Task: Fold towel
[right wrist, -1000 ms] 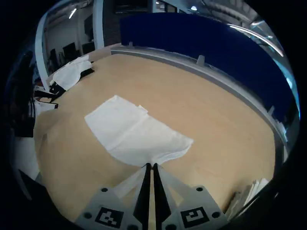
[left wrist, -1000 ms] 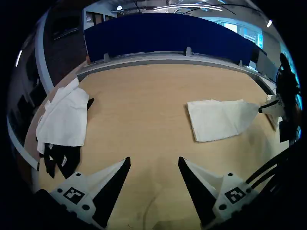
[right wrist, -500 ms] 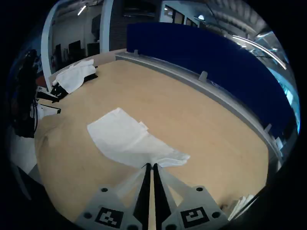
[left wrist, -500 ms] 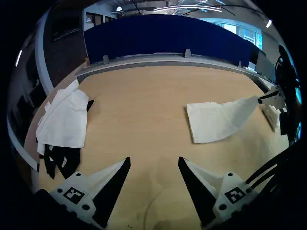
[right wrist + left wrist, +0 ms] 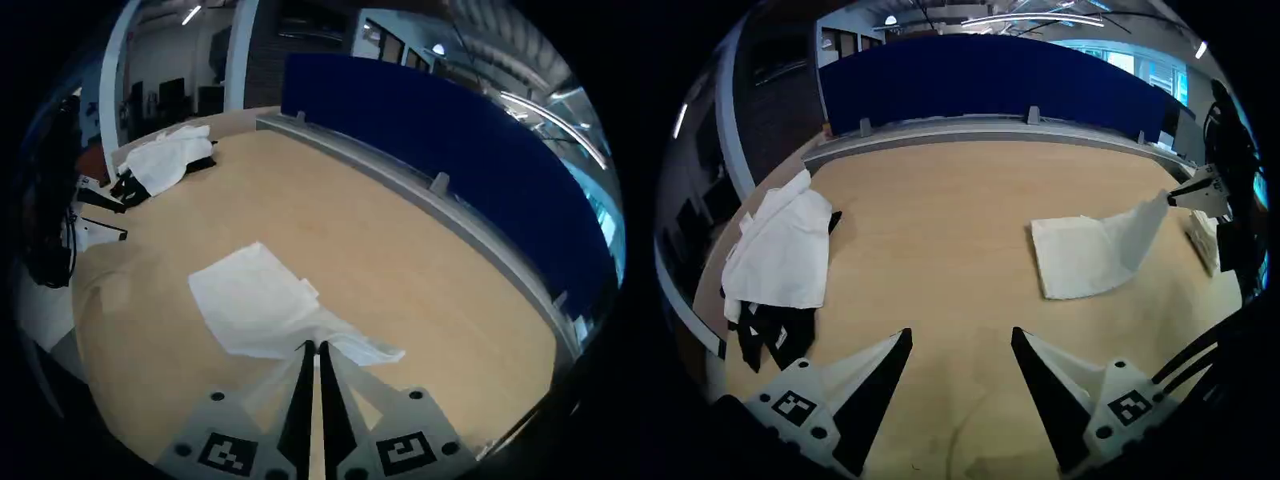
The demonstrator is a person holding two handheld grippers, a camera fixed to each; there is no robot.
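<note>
One corner of the towel (image 5: 256, 308) is pinched between the right gripper (image 5: 313, 346) jaws while the left gripper (image 5: 962, 334) hangs with jaws spread, so the unpinned cloth may drag across the worktop (image 5: 944, 208).

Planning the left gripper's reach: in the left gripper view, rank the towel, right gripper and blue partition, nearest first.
1. The towel, ahead right on the table.
2. The right gripper, far right, pinching its raised corner.
3. The blue partition, behind the table's far edge.
</note>
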